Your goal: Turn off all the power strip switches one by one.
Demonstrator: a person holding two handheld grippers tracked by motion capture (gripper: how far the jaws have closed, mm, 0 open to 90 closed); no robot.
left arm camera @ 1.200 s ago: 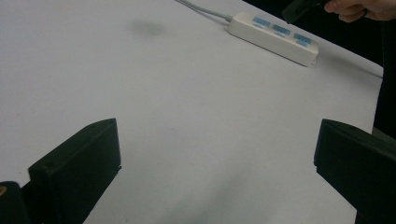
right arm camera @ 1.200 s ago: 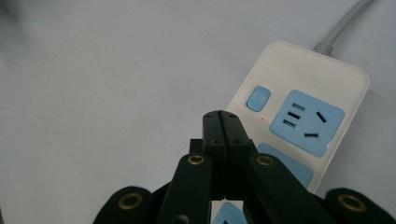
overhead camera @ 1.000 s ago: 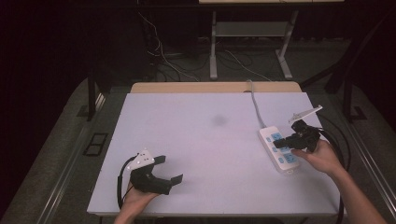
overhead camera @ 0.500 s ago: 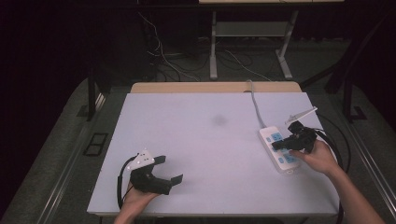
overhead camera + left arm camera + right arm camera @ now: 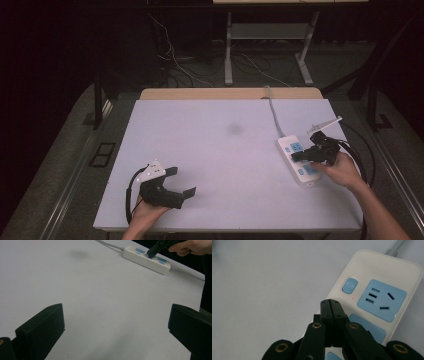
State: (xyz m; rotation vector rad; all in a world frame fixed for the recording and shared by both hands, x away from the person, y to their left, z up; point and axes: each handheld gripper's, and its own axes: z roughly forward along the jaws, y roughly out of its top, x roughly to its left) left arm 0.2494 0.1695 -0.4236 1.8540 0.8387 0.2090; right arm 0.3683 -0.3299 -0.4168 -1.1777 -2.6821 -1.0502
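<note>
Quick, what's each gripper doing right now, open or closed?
Left gripper: open, holding nothing.
Right gripper: closed, empty, over the power strip.

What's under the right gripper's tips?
The white power strip: the shut right gripper sits over its near sockets, below the blue switch and a lit red dot. Whether the tips touch the strip is hidden; the socket beneath is partly covered.

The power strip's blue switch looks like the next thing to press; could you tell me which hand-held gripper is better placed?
Right. The right hand-held gripper, jaws shut, hovers over the power strip near its switch; the left hand-held gripper rests open across the table.
</note>
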